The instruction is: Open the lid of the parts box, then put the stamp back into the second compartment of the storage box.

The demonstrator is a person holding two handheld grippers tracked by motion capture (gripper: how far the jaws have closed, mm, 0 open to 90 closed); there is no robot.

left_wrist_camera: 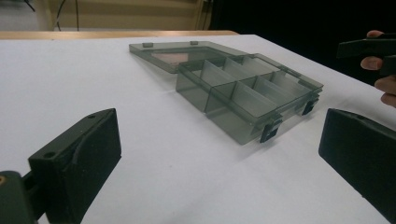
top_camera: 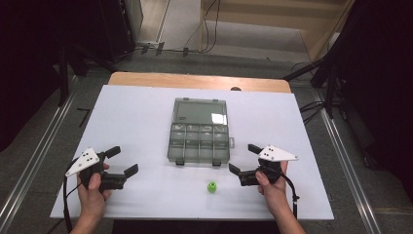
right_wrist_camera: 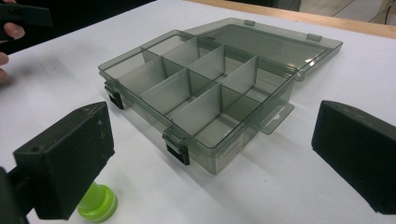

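Observation:
A smoky grey plastic compartment box [top_camera: 199, 142] lies open in the middle of the white table, its lid [top_camera: 200, 111] folded flat toward the far side. Its divided cells [right_wrist_camera: 196, 93] look empty, as they do in the left gripper view [left_wrist_camera: 243, 91]. A small green cap-like piece [top_camera: 212, 186] sits on the table in front of the box, and it peeks out beside a jaw in the right gripper view [right_wrist_camera: 99, 205]. My left gripper [top_camera: 122, 161] rests open at the near left, apart from the box. My right gripper [top_camera: 244, 158] is open at the near right, close to the box's front right corner.
The white board [top_camera: 141, 122] covers a wooden table whose far edge [top_camera: 195, 80] shows. Dark stands and cables [top_camera: 331, 83] flank the table on the floor. In the left gripper view the other hand [left_wrist_camera: 380, 70] shows at the right edge.

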